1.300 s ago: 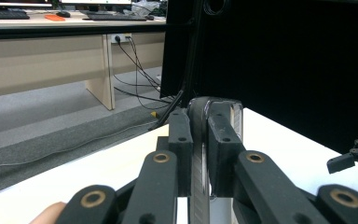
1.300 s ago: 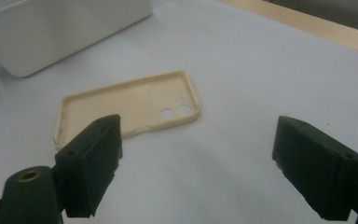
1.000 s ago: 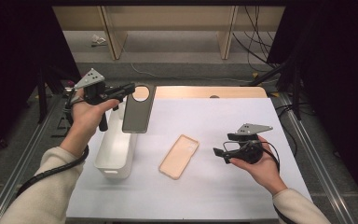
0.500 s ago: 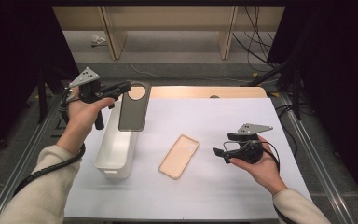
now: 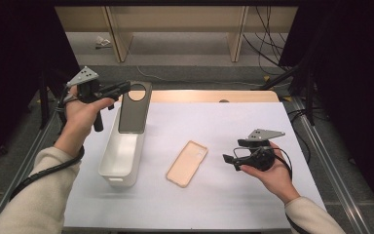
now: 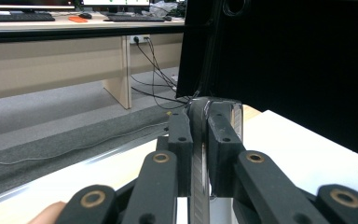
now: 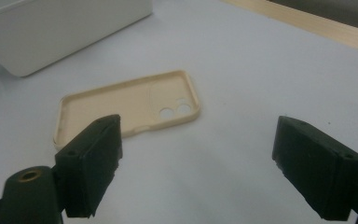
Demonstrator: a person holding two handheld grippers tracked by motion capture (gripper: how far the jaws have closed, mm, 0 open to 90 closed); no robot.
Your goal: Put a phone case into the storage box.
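I've lifted the dark grey plastic phone case (image 5: 135, 108), clamped in my left gripper (image 5: 124, 88), over the white oblong bin (image 5: 121, 156); right gripper (image 5: 230, 159) gapes empty.

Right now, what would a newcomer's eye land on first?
The dark phone case held up over the far end of the white bin, pinched edge-on in the left tongs. Next, the beige phone case lying hollow side up on the white table, with the right tongs open just short of it.
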